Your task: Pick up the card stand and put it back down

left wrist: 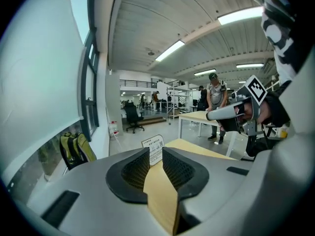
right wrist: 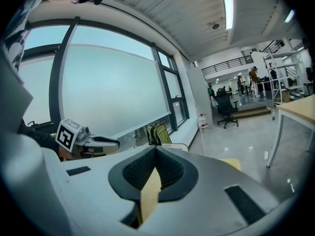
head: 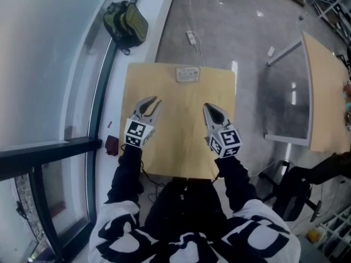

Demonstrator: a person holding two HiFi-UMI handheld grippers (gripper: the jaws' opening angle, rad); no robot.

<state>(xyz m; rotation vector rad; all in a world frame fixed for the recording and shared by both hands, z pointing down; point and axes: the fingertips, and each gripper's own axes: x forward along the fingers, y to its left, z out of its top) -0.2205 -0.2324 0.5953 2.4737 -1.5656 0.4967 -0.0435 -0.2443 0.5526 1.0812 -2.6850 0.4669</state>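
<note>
The card stand (head: 187, 74), a small white printed card in a holder, stands upright at the far edge of the light wooden table (head: 181, 147). My left gripper (head: 153, 100) hovers over the table's left half, well short of the stand. Its jaws are open by a narrow gap with nothing between them. In the left gripper view the card stand (left wrist: 153, 144) shows through that gap beyond the gripper (left wrist: 156, 154). My right gripper (head: 207, 107) is over the table's right half, jaws shut and empty. In the right gripper view its tips (right wrist: 156, 148) meet.
A green backpack (head: 127, 22) lies on the window ledge to the far left. A power strip (head: 191, 36) lies on the floor beyond the table. A second table (head: 329, 92) and an office chair (head: 296, 199) stand to the right. People (left wrist: 215, 102) stand far off.
</note>
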